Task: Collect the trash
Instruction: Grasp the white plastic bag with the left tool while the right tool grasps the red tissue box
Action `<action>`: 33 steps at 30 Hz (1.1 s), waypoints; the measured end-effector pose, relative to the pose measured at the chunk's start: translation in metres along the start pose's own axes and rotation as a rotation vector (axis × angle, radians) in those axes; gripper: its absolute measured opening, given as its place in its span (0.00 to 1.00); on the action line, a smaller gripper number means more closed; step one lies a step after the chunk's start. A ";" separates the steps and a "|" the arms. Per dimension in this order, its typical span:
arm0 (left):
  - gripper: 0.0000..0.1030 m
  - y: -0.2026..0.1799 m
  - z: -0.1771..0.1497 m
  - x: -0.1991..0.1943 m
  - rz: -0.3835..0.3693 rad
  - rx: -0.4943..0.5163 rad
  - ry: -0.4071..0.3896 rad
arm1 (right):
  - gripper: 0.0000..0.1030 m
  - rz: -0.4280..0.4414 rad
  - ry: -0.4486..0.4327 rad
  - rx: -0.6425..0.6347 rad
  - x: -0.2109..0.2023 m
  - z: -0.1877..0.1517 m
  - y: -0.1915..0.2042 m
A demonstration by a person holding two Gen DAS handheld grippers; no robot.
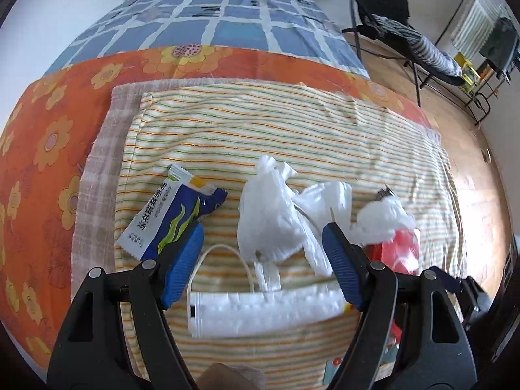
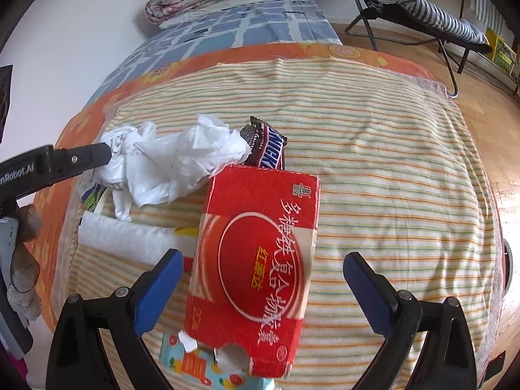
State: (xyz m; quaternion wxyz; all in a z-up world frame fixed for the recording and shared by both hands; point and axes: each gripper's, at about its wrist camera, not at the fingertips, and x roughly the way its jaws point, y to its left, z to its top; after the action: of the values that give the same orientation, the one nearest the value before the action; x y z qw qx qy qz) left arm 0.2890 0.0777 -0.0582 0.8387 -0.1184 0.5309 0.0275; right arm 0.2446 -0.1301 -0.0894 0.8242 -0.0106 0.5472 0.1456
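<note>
Trash lies on a striped cloth [image 1: 292, 130] spread over a bed. My left gripper [image 1: 263, 230] is open above a crumpled white plastic bag [image 1: 273, 214], and its blue pads stand either side of the bag without pressing it. A blue-and-white sachet [image 1: 162, 217] lies by its left pad. A flat white packet [image 1: 269, 312] lies nearer the camera. My right gripper [image 2: 263, 255] is open over a red carton [image 2: 256, 260], its pads well clear of the carton's sides. A Snickers wrapper [image 2: 266, 149] pokes out behind the carton. A small colourful carton [image 2: 195, 364] sits at its near end.
White crumpled tissue [image 1: 380, 217] rests on the red carton [image 1: 399, 250] in the left wrist view. An orange flowered sheet [image 1: 48, 146] and a blue checked cover [image 1: 227, 26] lie beyond the cloth. A folding chair [image 1: 406, 32] stands on the wooden floor [image 2: 487, 113] to the right.
</note>
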 end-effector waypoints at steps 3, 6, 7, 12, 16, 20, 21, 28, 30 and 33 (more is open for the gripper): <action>0.75 0.003 0.004 0.008 0.019 -0.021 0.013 | 0.97 -0.004 0.007 0.009 0.007 0.003 0.001; 0.75 0.008 0.005 0.015 0.009 -0.044 0.037 | 0.97 -0.017 0.016 0.011 0.013 0.004 0.002; 0.75 0.009 0.005 0.018 0.009 -0.052 0.049 | 0.97 -0.017 0.020 0.013 0.015 0.004 0.002; 0.75 0.011 0.004 0.023 -0.024 -0.071 0.055 | 0.97 -0.024 0.040 0.025 0.026 0.004 0.002; 0.75 0.011 0.004 0.027 -0.029 -0.092 0.057 | 0.97 -0.043 0.047 0.016 0.030 0.003 0.002; 0.75 0.015 0.003 0.029 -0.041 -0.113 0.058 | 0.95 -0.043 0.044 0.020 0.030 0.005 0.000; 0.75 0.015 0.003 0.029 -0.058 -0.117 0.061 | 0.93 -0.040 0.046 0.024 0.029 0.005 -0.002; 0.55 0.012 0.002 0.022 -0.059 -0.133 0.030 | 0.87 -0.023 0.065 0.026 0.032 0.003 -0.004; 0.44 0.011 0.001 0.020 -0.073 -0.131 0.021 | 0.86 -0.017 0.061 0.028 0.031 0.003 -0.005; 0.42 0.009 0.001 0.018 -0.093 -0.125 0.007 | 0.86 -0.003 0.056 0.046 0.028 0.002 -0.011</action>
State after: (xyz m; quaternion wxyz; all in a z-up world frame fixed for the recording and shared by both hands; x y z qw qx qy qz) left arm 0.2961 0.0852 -0.0750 0.8282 -0.1953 0.5248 0.0211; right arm 0.2593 -0.1336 -0.1156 0.8087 0.0036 0.5734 0.1315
